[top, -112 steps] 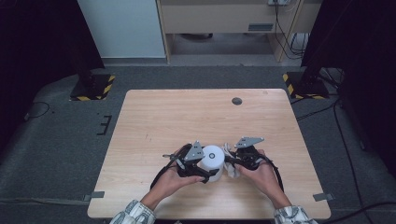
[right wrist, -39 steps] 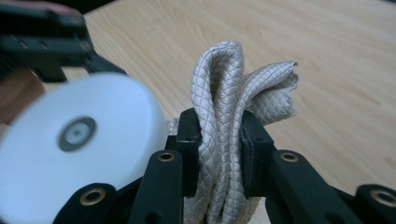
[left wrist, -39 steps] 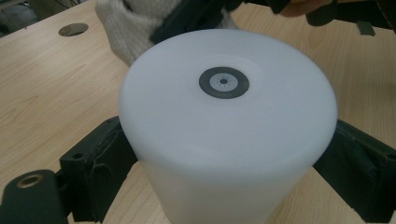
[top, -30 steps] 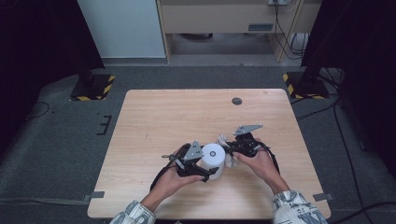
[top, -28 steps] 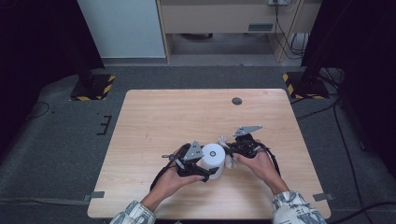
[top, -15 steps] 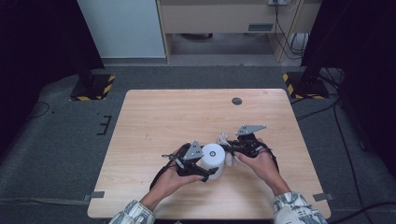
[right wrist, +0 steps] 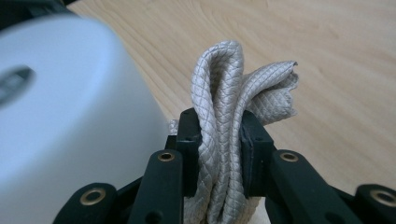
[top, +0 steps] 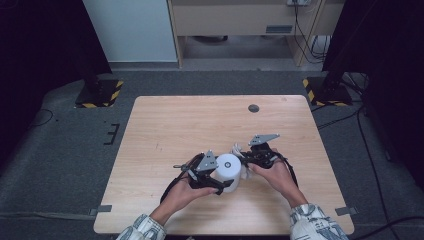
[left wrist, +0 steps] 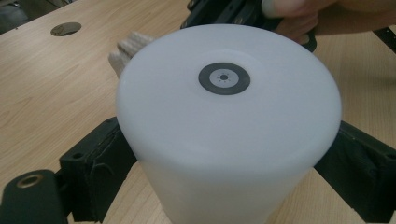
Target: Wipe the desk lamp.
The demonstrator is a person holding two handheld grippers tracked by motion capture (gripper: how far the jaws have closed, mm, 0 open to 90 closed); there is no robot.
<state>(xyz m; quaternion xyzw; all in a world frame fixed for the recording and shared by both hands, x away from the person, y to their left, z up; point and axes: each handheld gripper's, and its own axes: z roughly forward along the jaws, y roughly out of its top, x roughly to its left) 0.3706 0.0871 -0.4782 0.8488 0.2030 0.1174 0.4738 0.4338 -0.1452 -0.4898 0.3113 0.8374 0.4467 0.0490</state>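
You've got even overhead light on the table (top: 165, 130), but everything around it drops off into near-black, so the high view looks dim and a bit soft. Up close, the white cylinder (left wrist: 229, 135) glows without hard glare, and in your right gripper view it's blurred while the rope (right wrist: 233, 116) beside it stays sharp.

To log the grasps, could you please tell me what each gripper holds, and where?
The left gripper clamps the white cylinder around its side wall. The right gripper pinches the folded beige cord at its bunched loops.
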